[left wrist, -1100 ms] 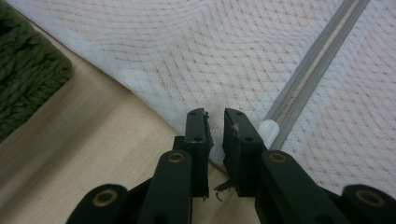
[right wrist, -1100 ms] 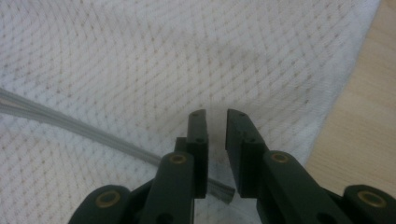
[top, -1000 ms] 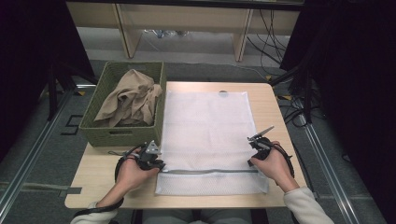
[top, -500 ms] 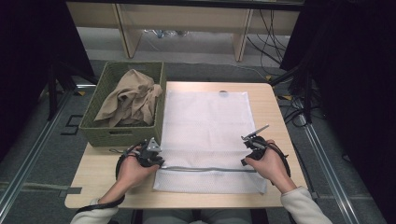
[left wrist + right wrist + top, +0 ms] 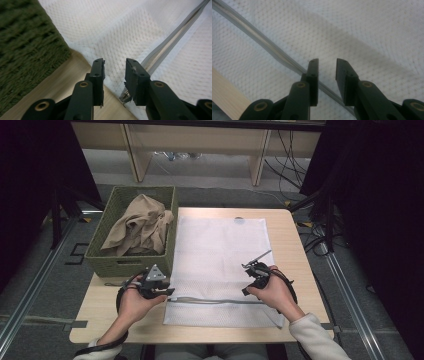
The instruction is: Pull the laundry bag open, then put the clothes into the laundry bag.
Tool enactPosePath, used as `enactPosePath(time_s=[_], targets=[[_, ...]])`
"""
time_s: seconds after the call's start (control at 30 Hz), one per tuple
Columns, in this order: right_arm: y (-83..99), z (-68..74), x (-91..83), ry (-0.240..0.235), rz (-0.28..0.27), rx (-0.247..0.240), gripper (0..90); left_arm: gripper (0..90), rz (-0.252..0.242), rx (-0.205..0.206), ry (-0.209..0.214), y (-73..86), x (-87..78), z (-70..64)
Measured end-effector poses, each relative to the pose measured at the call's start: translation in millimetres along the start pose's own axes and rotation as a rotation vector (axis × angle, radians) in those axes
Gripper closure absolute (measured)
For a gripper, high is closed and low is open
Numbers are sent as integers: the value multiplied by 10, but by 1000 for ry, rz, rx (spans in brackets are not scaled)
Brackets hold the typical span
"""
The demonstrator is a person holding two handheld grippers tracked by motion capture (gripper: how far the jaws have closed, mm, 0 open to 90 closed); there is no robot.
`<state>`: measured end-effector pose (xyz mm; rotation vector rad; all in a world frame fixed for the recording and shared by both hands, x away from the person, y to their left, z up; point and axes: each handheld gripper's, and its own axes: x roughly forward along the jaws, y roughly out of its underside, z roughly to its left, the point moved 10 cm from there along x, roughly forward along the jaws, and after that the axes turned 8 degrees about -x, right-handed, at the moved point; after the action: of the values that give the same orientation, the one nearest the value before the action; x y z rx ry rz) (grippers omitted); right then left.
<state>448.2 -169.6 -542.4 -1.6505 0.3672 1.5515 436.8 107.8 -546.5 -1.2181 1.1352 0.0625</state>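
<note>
From above, a white mesh bag (image 5: pixel 220 270) lies flat on the table (image 5: pixel 295 245) beside a green basket (image 5: pixel 107 262) of tan cloth (image 5: pixel 137 225). The left gripper (image 5: pixel 167 292) sits at the bag's left edge, the right gripper (image 5: pixel 248 289) on its zipper (image 5: pixel 215 301).

The left gripper view has the jaws parted over the bag's edge, by a metal zipper pull (image 5: pixel 126 95).

The right gripper view has the jaws parted, straddling the zipper.

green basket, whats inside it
A crumpled tan cloth lies piled in the green basket, reaching above its rim. The cloth covers the basket's bottom, so anything beneath is hidden.
</note>
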Motion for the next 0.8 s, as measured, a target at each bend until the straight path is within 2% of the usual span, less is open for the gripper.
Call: enactPosePath(time_s=[0.07,0.1,0.17,0.23,0.27,0.3,0.33,0.37,0.4,0.47,0.5,0.53,0.63,0.77,0.8], targets=[[-53,30,25,-2,-2,-20,731,655,-70,-37,27,-50,-115,-39],[-81,58,37,-6,-6,-10,729,644,-87,-31,24,-59,-142,-31],[-119,84,51,-11,-3,-23,724,614,-116,-46,23,-64,-178,-35],[-144,84,63,-7,-13,-40,721,596,-120,-61,24,-55,-194,-31],[-171,112,62,-12,-20,-34,715,587,-158,-85,25,-61,-209,-34],[-175,118,61,-15,-19,-42,714,578,-158,-85,25,-61,-209,-34],[-177,121,60,-17,-21,-46,713,569,-178,-98,18,-49,-224,-20],[-175,123,58,-18,-20,-48,712,560,-172,-98,23,-29,-235,-17],[-175,123,58,-15,-23,-47,711,549,-195,-115,20,-35,-229,-22],[-180,120,63,-10,-30,-45,710,531,-197,-112,8,-25,-232,-8],[-180,122,57,-10,-24,-56,708,522,-210,-128,14,-30,-228,-26],[-189,131,64,-15,-29,-63,706,513,-187,-109,21,-6,-225,-27],[-201,155,101,-17,-20,-79,701,506,-194,-122,29,-15,-224,-46],[-216,200,149,-27,1,-80,693,504,-184,-103,31,-32,-218,-51],[-222,208,163,-28,-2,-88,689,503,-205,-132,37,-62,-201,-75]])
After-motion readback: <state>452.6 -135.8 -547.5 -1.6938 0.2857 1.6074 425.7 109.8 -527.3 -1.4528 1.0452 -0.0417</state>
